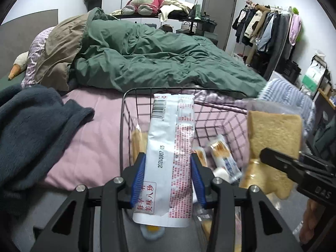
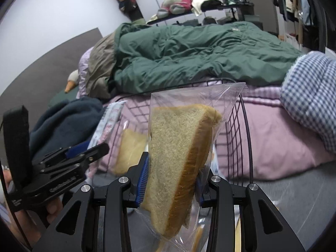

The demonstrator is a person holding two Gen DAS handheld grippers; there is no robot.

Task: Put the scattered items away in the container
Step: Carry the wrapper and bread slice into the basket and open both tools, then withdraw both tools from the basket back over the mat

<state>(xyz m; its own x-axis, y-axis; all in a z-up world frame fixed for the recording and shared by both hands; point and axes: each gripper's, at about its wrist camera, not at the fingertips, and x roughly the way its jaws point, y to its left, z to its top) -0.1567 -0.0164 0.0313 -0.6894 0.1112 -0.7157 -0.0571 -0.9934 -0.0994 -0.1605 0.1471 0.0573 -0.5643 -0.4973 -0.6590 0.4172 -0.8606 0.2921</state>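
Note:
My left gripper point(image 1: 168, 168) is shut on a long white snack packet point(image 1: 170, 151) with red print, held upright over the near edge of the black wire basket point(image 1: 134, 96). My right gripper point(image 2: 171, 180) is shut on a clear bag of sliced bread point(image 2: 178, 157), also above the basket point(image 2: 241, 126). In the left wrist view the bagged bread point(image 1: 273, 138) and the right gripper point(image 1: 294, 163) show at the right. In the right wrist view the left gripper point(image 2: 84, 153) with its packet point(image 2: 109, 121) shows at the left. Inside the basket lie another bread slice point(image 2: 130, 149) and small wrapped snacks point(image 1: 222, 155).
The basket stands on a pink sheet point(image 1: 90, 147) on a bed. A dark blue fleece blanket point(image 1: 35, 130) lies left of it, a rumpled green duvet point(image 1: 147, 58) behind, and a blue checked cushion point(image 2: 310, 96) at the right. A clothes rack point(image 1: 266, 31) stands at the far right.

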